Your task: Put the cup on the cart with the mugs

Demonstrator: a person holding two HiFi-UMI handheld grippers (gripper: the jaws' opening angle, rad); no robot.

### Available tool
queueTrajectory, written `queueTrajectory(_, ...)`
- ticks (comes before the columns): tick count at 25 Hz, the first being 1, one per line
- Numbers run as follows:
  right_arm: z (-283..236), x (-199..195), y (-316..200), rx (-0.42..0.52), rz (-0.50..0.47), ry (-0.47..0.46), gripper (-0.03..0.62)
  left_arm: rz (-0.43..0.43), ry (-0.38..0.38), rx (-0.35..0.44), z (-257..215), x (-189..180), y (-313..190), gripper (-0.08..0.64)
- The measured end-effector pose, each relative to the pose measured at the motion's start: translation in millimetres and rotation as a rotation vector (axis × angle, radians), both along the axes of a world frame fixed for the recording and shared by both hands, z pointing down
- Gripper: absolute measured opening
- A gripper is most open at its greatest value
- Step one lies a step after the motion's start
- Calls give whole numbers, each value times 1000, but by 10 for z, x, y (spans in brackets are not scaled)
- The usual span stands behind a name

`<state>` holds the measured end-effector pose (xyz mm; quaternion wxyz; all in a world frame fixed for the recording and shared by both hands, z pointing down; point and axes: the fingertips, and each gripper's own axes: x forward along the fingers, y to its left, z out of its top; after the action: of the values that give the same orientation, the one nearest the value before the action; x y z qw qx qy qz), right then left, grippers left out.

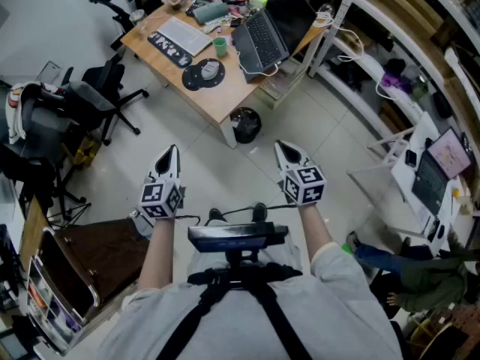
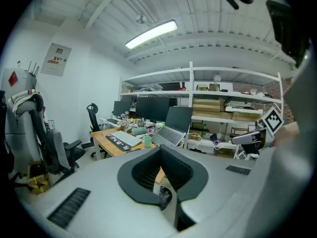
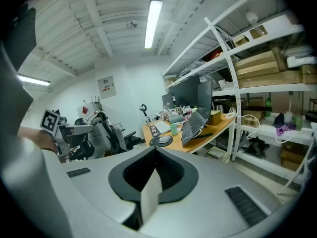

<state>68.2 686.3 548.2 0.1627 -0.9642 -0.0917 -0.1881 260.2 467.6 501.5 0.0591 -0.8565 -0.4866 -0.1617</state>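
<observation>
The 2 tongs, left gripper [image 1: 172,151] and right gripper [image 1: 283,148], are held clenched and empty, tipped slightly down toward the desk [image 1: 225,100], probably because no reach has yet been made. The cup [image 1: 220,47] is seen on that desk, just beside the laptop [image 1: 261,37], well apart from both. No cart is shown. The poster [image 2: 55,59] cannot be read.

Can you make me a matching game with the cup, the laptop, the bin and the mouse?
Things:
1. cup
2. laptop
3. bin
4. mouse

Clues:
A. stands on the floor
B. is green
C. sits on a round black pad
D. has its screen folded up

Pairs: 1-B, 2-D, 3-A, 4-C
</observation>
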Motion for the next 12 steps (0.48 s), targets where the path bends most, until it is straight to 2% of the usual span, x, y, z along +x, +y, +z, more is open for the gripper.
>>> queueTrajectory(7,18,59,256,-7,-38,10,5,5,4,-1,-52,-138,361,3)
queueTrajectory(12,57,385,335,-5,-51,19,5,14,4,20,3,58,471,3)
